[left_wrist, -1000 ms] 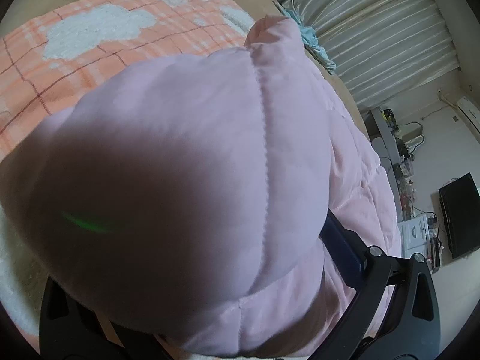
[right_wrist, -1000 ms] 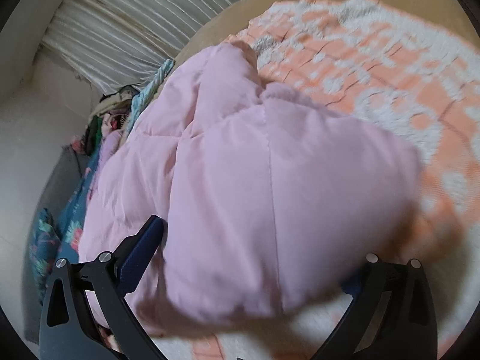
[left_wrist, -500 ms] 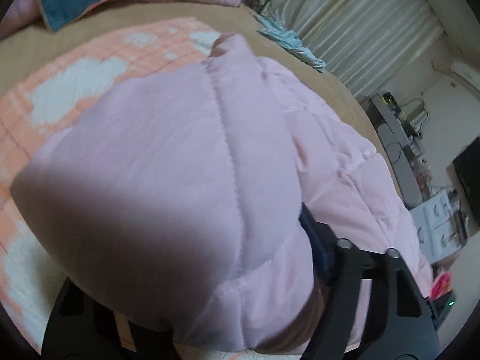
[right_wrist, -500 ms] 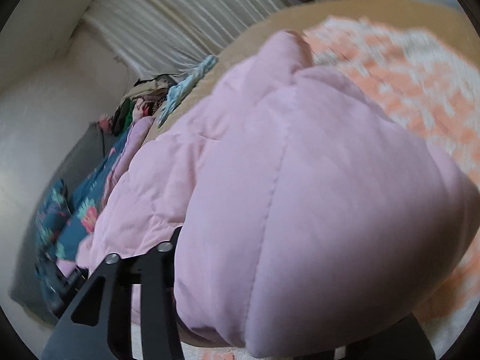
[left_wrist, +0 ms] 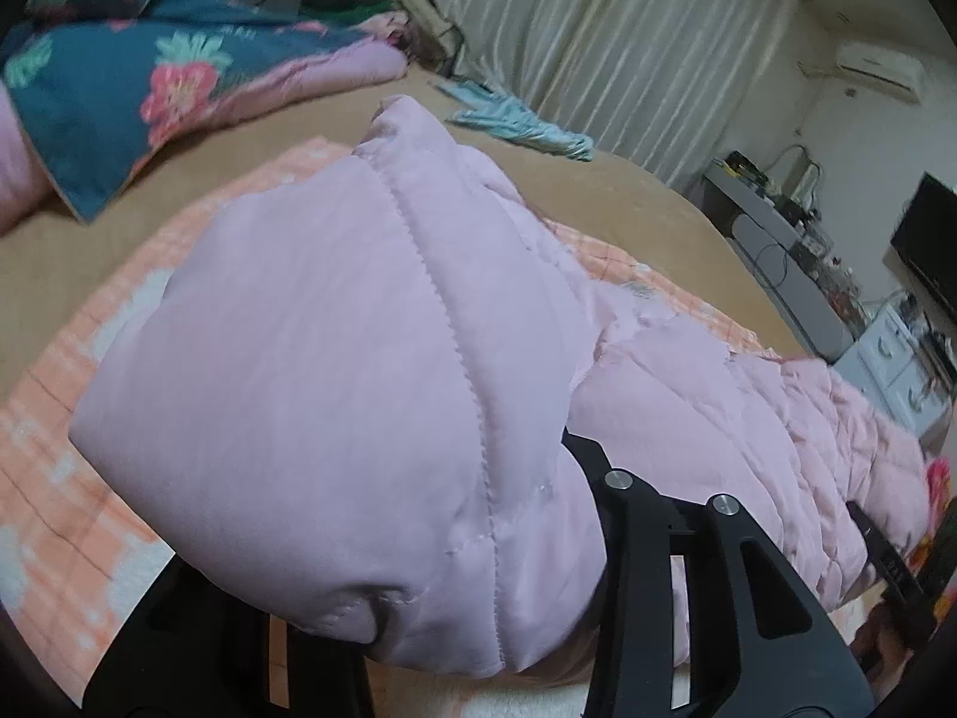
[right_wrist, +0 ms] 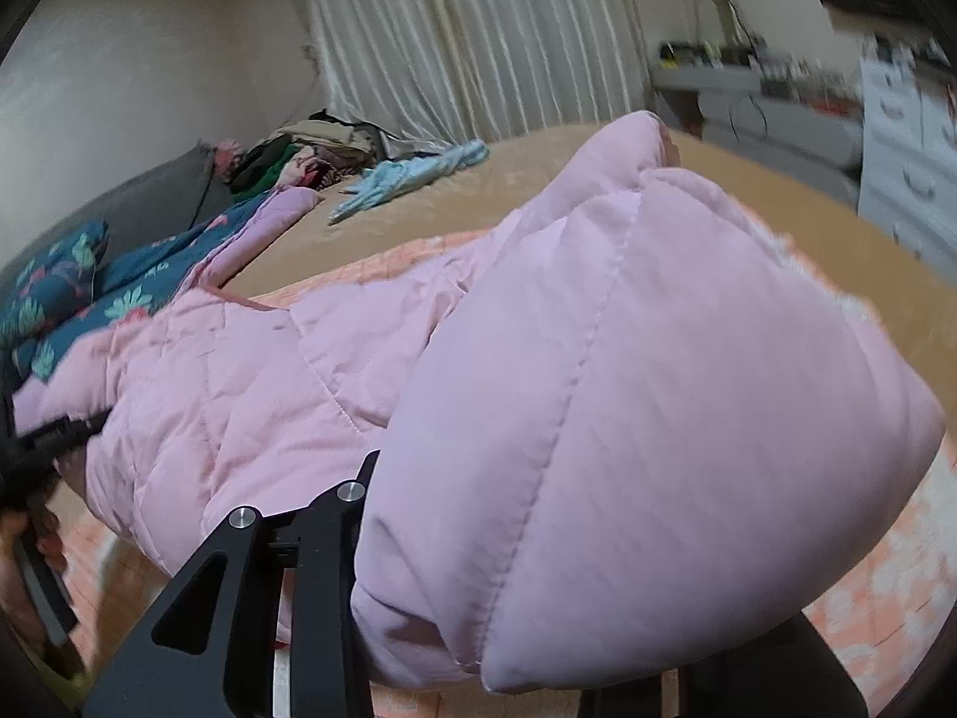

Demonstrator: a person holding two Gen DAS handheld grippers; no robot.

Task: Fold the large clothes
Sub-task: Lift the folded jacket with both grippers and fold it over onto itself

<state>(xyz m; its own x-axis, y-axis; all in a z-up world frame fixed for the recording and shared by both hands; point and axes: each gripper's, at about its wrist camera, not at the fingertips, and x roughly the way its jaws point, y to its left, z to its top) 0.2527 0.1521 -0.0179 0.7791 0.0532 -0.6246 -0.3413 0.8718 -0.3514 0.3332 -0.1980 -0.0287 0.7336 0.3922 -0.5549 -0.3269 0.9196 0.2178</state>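
A pink quilted padded coat fills the left wrist view and bulges over my left gripper, which is shut on its padded edge; the fingertips are hidden by fabric. In the right wrist view the same coat bulges over my right gripper, shut on another part of its edge, fingertips hidden too. The coat hangs lifted between both grippers above an orange and white checked blanket on the bed. The other gripper shows at the far edge of each view.
A tan bed sheet lies under the blanket. A dark blue floral quilt and a clothes pile lie at the head end. A light blue garment lies near the curtains. A desk, drawers and a TV stand beside the bed.
Both grippers have risen and tilted up with the coat. The views swung from the blanket toward the room, curtains and quilt. The coat is lifted higher off the blanket.
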